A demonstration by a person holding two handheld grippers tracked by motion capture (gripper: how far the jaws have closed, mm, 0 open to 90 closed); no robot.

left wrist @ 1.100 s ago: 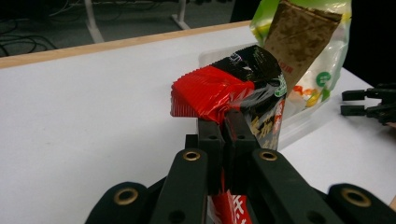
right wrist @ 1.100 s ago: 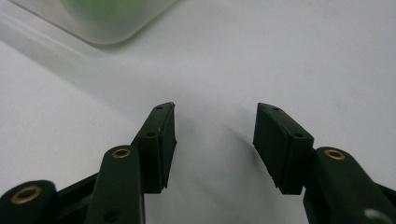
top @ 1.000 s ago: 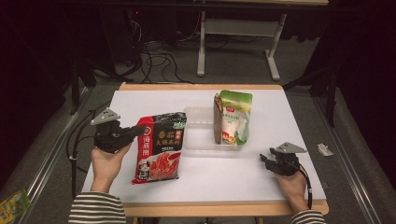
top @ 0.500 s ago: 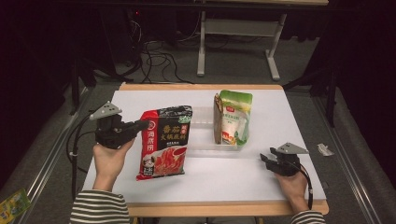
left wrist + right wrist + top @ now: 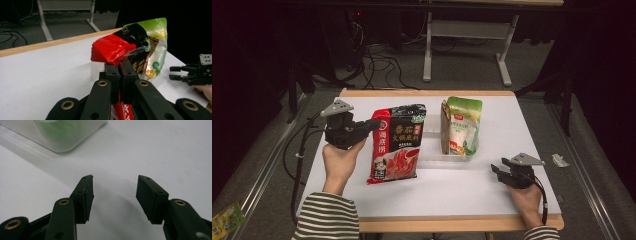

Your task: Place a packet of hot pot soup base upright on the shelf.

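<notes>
High view. White bench (image 5: 452, 200) with a wooden front edge. Left gripper (image 5: 373, 125), held in the person's left hand (image 5: 339, 162), has its jaws clamped on the upper left edge of a red and black hotpot-base packet (image 5: 397, 142); the packet's lower end appears to rest on the bench, though whether it is lifted clear cannot be told from here. Just right of it, a shallow clear plastic tray (image 5: 432, 152) carries a green and white pouch (image 5: 462, 125) standing upright at its right end; the tray's left part is bare. Right gripper (image 5: 498, 170) rests near the bench's front right, well apart from both packets.

Left gripper view. Jaws closed narrow on the crumpled red top edge of the packet (image 5: 115, 48), which rises in front of the pouch (image 5: 157, 45). The other gripper (image 5: 175, 72) shows far right, jaws apart.

Right gripper view. Jaws wide, holding nothing, over bare bench (image 5: 150, 150); a rounded corner of the tray (image 5: 62, 137) sits at upper left.

Step in hand, as judged: carrying the packet towards the tray. Next move calls for raising it over the tray wall, setting it beside the pouch, then releasing.
</notes>
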